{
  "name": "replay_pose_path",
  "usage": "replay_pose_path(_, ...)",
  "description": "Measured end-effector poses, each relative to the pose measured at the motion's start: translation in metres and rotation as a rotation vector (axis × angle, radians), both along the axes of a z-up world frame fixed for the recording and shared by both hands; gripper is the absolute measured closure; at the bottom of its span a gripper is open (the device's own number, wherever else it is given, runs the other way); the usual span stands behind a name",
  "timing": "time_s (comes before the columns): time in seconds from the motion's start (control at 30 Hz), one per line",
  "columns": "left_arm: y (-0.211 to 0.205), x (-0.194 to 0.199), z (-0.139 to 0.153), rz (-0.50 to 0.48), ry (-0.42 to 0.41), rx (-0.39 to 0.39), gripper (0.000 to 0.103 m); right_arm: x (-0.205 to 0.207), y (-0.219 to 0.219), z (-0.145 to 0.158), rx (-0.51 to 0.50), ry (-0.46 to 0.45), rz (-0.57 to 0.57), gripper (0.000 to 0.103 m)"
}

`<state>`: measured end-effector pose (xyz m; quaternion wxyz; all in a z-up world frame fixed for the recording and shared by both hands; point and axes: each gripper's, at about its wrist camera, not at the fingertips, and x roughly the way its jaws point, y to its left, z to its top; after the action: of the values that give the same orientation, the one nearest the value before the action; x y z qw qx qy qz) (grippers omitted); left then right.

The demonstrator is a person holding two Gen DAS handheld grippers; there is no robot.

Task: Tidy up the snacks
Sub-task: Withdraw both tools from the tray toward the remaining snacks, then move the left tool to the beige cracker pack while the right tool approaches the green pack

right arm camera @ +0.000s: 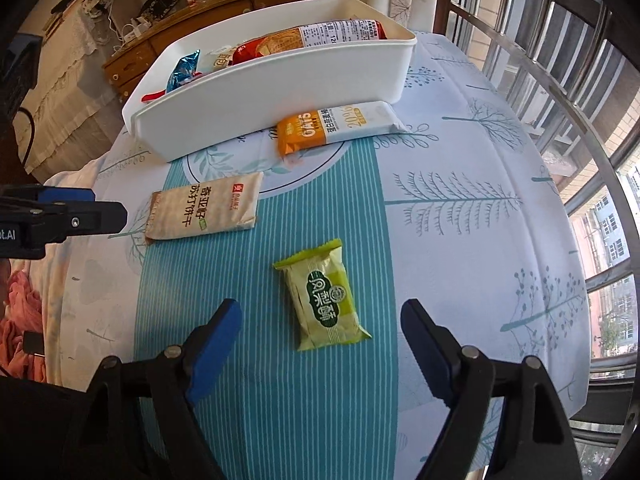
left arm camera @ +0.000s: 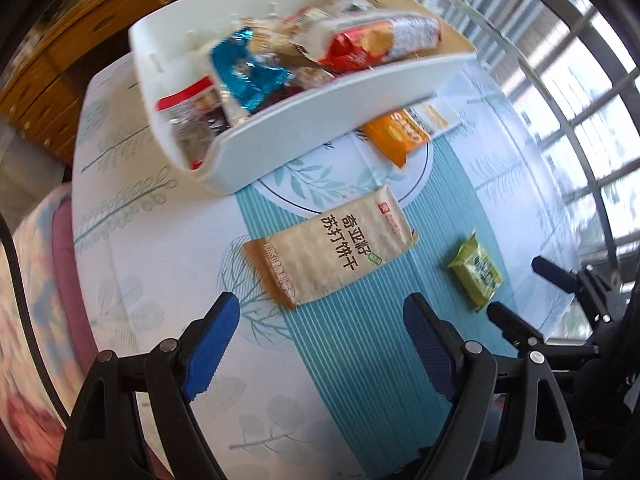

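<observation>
Between the right gripper's (right arm camera: pixel 321 334) spread, empty fingers: green packet (right arm camera: pixel 326 295), flat on the tablecloth (right arm camera: pixel 460 240). Light, soft, slippery film, likely crushable; best pinched across its short sides. At 11 o'clock: beige cracker packet (right arm camera: pixel 204 210). At 12 o'clock: orange-and-white packet (right arm camera: pixel 340 126) touching the white bin (right arm camera: pixel 280 92), part-filled with snacks. Left gripper (left arm camera: pixel 322 322): fingers apart, empty, facing the beige packet.

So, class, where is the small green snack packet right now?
In the right wrist view the green packet lies flat on the striped tablecloth, just ahead of the open right gripper, nearer than the beige cracker pack.
</observation>
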<state>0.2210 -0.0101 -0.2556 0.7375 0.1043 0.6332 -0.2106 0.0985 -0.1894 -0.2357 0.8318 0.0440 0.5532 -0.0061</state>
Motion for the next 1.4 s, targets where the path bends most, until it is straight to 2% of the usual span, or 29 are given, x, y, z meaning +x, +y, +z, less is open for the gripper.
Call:
replay_pose_path(0.2,-0.02,0.006,-0.027,-0.14,0.003,0.051,0.02,-0.007,0.008,-0.007,-0.06,-0.022,-0.016,0.032)
replay_pose_path(0.4,-0.038,0.009,-0.044,-0.237,-0.02,0.096,0.02,-0.006,0.01,-0.009,-0.075,-0.028,0.003,0.04)
replay_pose_path(0.57,-0.047,0.016,-0.056,-0.258,0.001,0.099,0.02,-0.002,0.005,-0.012,-0.066,-0.02,0.016,0.047)
replay_pose_path(0.67,-0.053,0.02,-0.059,-0.263,-0.025,0.117,0.02,-0.001,0.004,-0.013,-0.056,-0.017,0.023,0.048)
replay_pose_path(0.9,-0.066,0.028,-0.062,-0.266,-0.045,0.128,0.02,0.001,0.002,-0.02,-0.038,0.008,0.04,0.06)
replay_pose_path(1.07,-0.075,0.036,-0.068,-0.258,-0.057,0.146,0.02,0.003,-0.001,-0.024,-0.023,0.013,0.048,0.06)
replay_pose_path(1.2,-0.083,0.041,-0.077,-0.237,-0.023,0.132,0.02,0.004,-0.002,-0.027,-0.007,0.013,0.049,0.06)
replay_pose_path(1.4,-0.084,0.046,-0.079,-0.231,-0.007,0.117,0.028,0.006,-0.005,-0.032,0.029,0.022,0.047,0.062)
